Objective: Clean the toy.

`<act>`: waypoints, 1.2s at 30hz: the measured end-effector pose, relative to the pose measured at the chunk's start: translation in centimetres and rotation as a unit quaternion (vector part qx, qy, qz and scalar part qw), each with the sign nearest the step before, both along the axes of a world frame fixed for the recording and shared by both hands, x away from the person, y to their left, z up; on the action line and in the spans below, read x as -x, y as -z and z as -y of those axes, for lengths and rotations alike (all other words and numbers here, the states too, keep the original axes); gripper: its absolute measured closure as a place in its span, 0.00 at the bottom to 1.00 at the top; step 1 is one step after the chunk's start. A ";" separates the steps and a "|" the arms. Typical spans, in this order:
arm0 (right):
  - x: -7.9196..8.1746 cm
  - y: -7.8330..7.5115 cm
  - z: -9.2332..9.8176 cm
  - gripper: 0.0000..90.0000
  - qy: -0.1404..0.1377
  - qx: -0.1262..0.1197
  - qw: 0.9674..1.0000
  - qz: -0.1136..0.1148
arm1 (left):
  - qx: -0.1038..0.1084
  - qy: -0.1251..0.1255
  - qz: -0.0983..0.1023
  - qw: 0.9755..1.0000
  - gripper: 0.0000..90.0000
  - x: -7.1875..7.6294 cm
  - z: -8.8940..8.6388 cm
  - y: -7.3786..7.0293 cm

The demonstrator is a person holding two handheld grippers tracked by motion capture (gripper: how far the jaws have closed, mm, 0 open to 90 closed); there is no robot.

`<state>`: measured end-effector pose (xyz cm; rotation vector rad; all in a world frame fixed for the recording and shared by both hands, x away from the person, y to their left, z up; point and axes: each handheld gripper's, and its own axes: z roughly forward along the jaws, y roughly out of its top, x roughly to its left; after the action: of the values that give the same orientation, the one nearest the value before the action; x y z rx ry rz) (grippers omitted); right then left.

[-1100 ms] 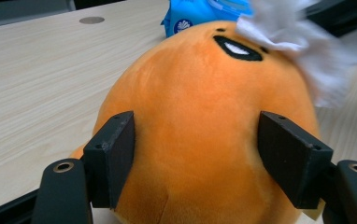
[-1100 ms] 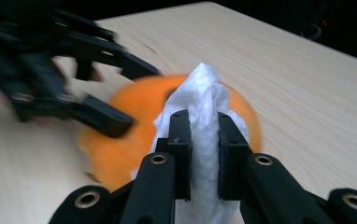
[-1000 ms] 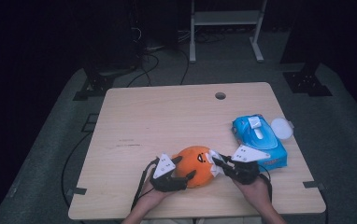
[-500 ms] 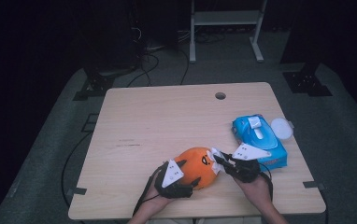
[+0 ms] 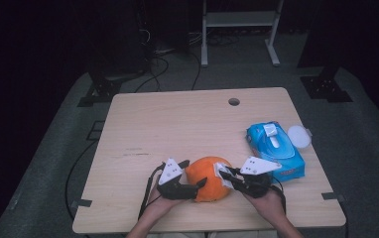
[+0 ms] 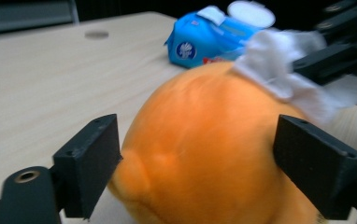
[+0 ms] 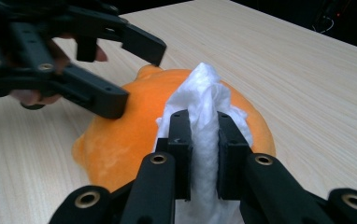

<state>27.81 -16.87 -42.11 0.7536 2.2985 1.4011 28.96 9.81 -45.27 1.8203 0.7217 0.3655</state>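
Since a second ago the left gripper (image 5: 197, 186) has shifted slightly along the near-left side of the orange toy (image 5: 208, 177), and its jaws have just been opening; the toy sits between them, and in the left gripper view the pads stand on either side of the orange toy (image 6: 204, 149), the left one at most barely touching it, not squeezing it. The toy has stayed where it was, on the table (image 5: 177, 124) near its near edge, about midway across.

The right gripper (image 5: 224, 174) is at the toy's right side, its jaws clamped on a white wipe (image 5: 222, 171) that lies against the toy's top. In the right gripper view the wipe (image 7: 203, 100) rises in a bunched fold from between the closed jaws, over the orange surface.

A blue wipe pack (image 5: 276, 150) lies right of the toy, just beyond the right gripper, with a white lid (image 5: 297, 135) at its far right corner.
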 end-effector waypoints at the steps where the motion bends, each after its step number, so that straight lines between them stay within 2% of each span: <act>1: 0.0 0.0 0.0 0.87 -0.001 0.001 1.000 0.000 | -0.005 0.002 -0.002 1.000 0.18 0.1 0.2 0.4; 3: -0.3 -0.1 0.2 0.87 0.010 0.002 1.000 0.000 | -0.019 0.008 0.013 1.000 0.24 0.5 0.7 0.4; 5: -0.9 0.0 1.1 0.87 0.031 -0.007 0.999 -0.008 | -0.038 0.016 0.028 0.999 0.26 1.0 1.2 0.1; 8: -1.8 0.5 2.2 0.87 0.053 -0.023 0.998 -0.029 | -0.066 0.024 0.057 0.996 0.26 1.9 1.9 0.1; 10: -1.8 0.5 2.3 0.87 0.057 -0.033 0.997 -0.036 | -0.081 0.025 0.066 0.994 0.26 2.2 2.2 0.0; 12: -1.2 0.2 1.5 0.87 0.046 -0.032 0.998 -0.023 | -0.089 0.028 0.070 0.993 0.26 2.3 2.3 0.1; 15: -0.3 -0.3 0.3 0.87 0.019 -0.025 0.999 -0.008 | -0.085 0.031 0.072 0.993 0.26 2.3 2.2 0.2; 16: -0.2 -0.3 0.0 0.87 0.019 -0.017 1.000 -0.004 | -0.085 0.032 0.071 0.993 0.25 2.2 2.1 0.1; 20: -0.8 0.1 0.7 0.87 0.021 -0.019 0.999 -0.015 | -0.064 0.039 0.064 0.995 0.18 1.4 0.8 -0.2; 21: -0.9 0.2 0.9 0.87 0.023 -0.019 0.999 -0.018 | -0.057 0.033 0.057 0.996 0.16 1.2 0.6 -0.2; 23: -1.1 0.3 1.2 0.87 0.025 -0.027 0.999 -0.026 | -0.041 0.028 0.023 0.998 0.13 0.8 0.5 0.2; 24: -1.0 0.2 1.0 0.87 0.026 -0.024 0.999 -0.023 | -0.044 0.029 0.015 0.999 0.15 0.8 0.7 0.4; 26: -0.4 -0.1 0.2 0.87 0.021 -0.014 1.000 -0.006 | -0.068 0.035 0.034 0.996 0.17 1.2 1.2 0.5; 28: 0.3 -0.2 -0.8 0.87 0.007 -0.006 1.000 0.007 | -0.078 0.037 0.043 0.995 0.19 1.5 1.7 0.3; 30: 0.5 -0.3 -1.2 0.87 0.005 0.012 1.000 0.023 | -0.075 0.039 0.043 0.996 0.20 1.5 1.6 0.3; 33: -0.2 -0.4 -0.2 0.87 0.018 0.000 1.000 0.007 | -0.070 0.045 0.043 0.996 0.20 1.4 1.3 0.3; 36: -1.1 0.1 1.1 0.87 0.040 0.005 0.999 0.003 | -0.057 0.043 0.036 0.997 0.19 1.1 1.0 0.3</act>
<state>28.88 -17.92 -42.24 0.8269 2.2437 1.3530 27.85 8.83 -45.61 1.9294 0.5814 0.4199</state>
